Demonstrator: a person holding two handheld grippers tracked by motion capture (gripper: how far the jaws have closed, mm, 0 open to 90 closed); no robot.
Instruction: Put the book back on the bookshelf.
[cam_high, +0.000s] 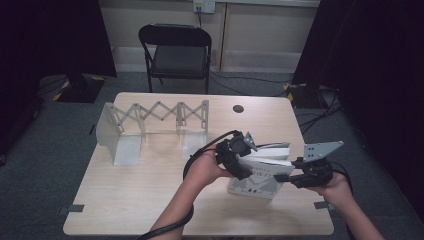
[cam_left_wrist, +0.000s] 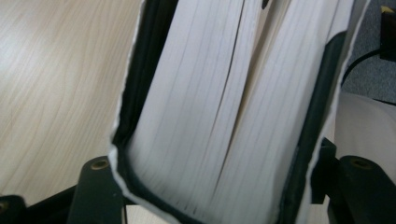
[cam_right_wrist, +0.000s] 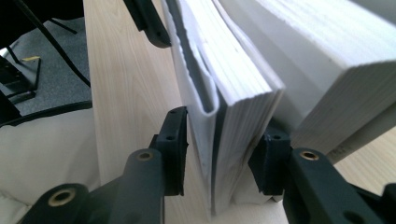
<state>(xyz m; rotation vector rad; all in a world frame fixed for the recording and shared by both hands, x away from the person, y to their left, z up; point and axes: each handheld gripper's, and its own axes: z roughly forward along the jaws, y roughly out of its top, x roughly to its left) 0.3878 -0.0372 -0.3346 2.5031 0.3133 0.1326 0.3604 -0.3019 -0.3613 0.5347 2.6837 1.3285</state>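
Note:
A thick book (cam_high: 255, 182) with a white illustrated jacket stands upright on the wooden table (cam_high: 140, 200), right of centre near the front edge. My left gripper (cam_high: 243, 159) grips its left end. In the left gripper view its jaws (cam_left_wrist: 215, 158) hold the dark covers from both sides, and the page block (cam_left_wrist: 210, 93) fans slightly between them. My right gripper (cam_high: 287, 170) is at the book's right end. In the right gripper view its pads (cam_right_wrist: 222, 149) lie against the loose white jacket and the page edges (cam_right_wrist: 233, 93).
A second thick white book (cam_right_wrist: 336, 60) leans just beside the held one. A white expanding rack (cam_high: 150, 122) stands at the back left of the table. Behind the table is a black folding chair (cam_high: 175, 50). A cable hole (cam_high: 238, 108) sits near the far edge.

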